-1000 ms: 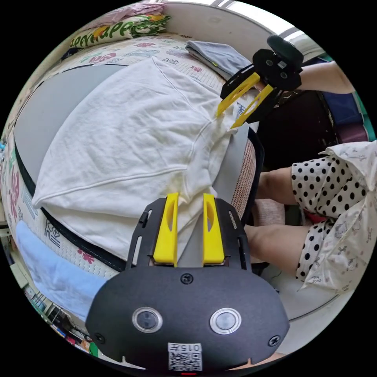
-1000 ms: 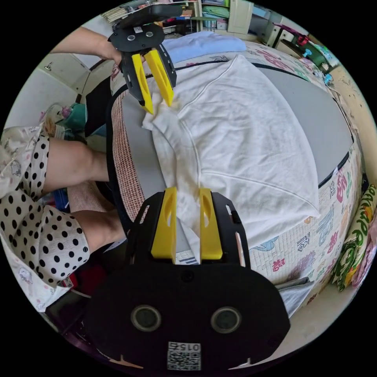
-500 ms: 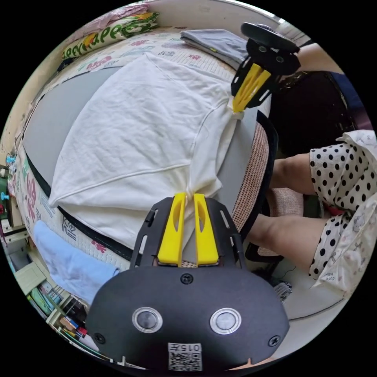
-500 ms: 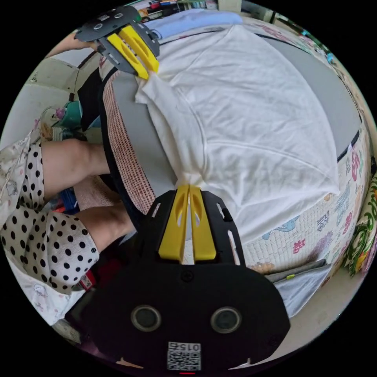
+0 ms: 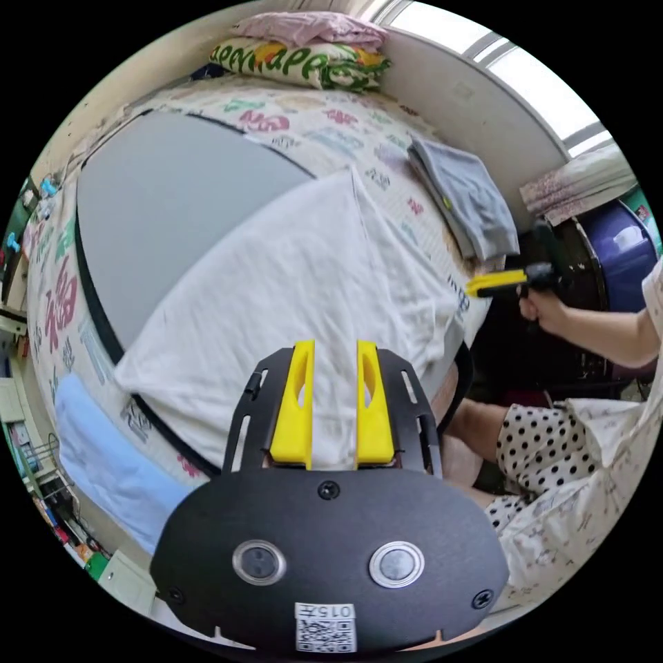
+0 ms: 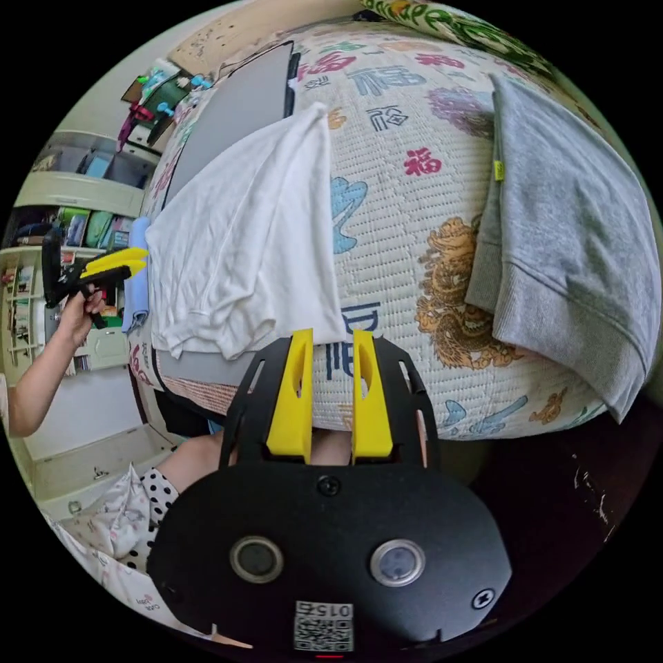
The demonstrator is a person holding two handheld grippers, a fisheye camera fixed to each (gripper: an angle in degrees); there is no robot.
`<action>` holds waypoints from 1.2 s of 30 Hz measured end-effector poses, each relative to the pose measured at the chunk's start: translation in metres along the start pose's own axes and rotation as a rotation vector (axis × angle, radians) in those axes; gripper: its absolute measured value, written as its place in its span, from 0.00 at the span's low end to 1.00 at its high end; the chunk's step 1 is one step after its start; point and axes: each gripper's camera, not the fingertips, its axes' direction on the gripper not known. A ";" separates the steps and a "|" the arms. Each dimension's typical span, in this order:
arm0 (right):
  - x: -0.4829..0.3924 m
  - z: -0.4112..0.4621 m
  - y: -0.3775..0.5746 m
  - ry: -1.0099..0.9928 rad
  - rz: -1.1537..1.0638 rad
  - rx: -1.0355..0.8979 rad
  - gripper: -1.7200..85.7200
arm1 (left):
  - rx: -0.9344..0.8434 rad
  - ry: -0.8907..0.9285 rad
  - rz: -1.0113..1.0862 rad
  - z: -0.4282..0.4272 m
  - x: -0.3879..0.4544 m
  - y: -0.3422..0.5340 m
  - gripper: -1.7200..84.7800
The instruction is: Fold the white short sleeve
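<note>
The white short sleeve shirt (image 5: 297, 290) lies folded on the grey board (image 5: 159, 207), one edge reaching onto the patterned mat. My left gripper (image 5: 333, 345) hovers open above the shirt's near edge, nothing between its jaws. A hand holds the right gripper (image 5: 494, 284) off the bed's side, apart from the shirt. In the right gripper view the shirt (image 6: 242, 255) lies flat, its hem near the mat's edge. My right gripper (image 6: 330, 335) is open and empty just off the shirt's corner. At the far left a hand holds the left gripper (image 6: 114, 264).
A folded grey garment (image 5: 463, 197) (image 6: 573, 276) lies on the patterned mat (image 6: 414, 228) beside the shirt. A light blue cloth (image 5: 103, 456) sits past the board's other side. Pillows (image 5: 304, 62) are stacked at the bed's far end. The person's legs and dotted shorts (image 5: 545, 442) are by the bed.
Half a second ago both grippers were shut on the shirt's near edge. Both have since opened, let go and drawn back; the shirt now lies folded narrower.
</note>
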 end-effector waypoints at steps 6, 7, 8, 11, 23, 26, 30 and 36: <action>0.023 0.021 -0.012 -0.048 0.068 0.007 0.11 | 0.142 -0.031 0.099 0.029 0.003 -0.172 0.14; 0.026 0.026 -0.015 -0.072 0.075 -0.002 0.11 | 0.150 -0.024 0.102 0.038 0.002 -0.205 0.14; 0.028 0.030 -0.019 -0.108 0.082 -0.010 0.10 | 0.151 -0.010 0.116 0.047 0.005 -0.237 0.14; 0.033 0.036 -0.025 -0.119 0.093 -0.028 0.08 | 0.103 -0.023 0.143 0.073 0.016 -0.305 0.14; 0.080 0.005 -0.014 -0.252 0.118 0.087 0.02 | -0.103 -0.058 0.158 0.094 0.035 -0.393 0.07; 0.085 -0.021 -0.008 -0.204 0.100 0.142 0.02 | -0.026 -0.037 0.211 0.053 0.051 -0.409 0.07; 0.089 -0.064 0.003 -0.111 0.099 0.215 0.02 | 0.134 0.095 0.227 -0.014 0.062 -0.428 0.07; 0.018 -0.107 0.020 -0.152 -0.095 0.233 0.02 | 0.411 0.308 0.174 -0.145 0.027 -0.386 0.07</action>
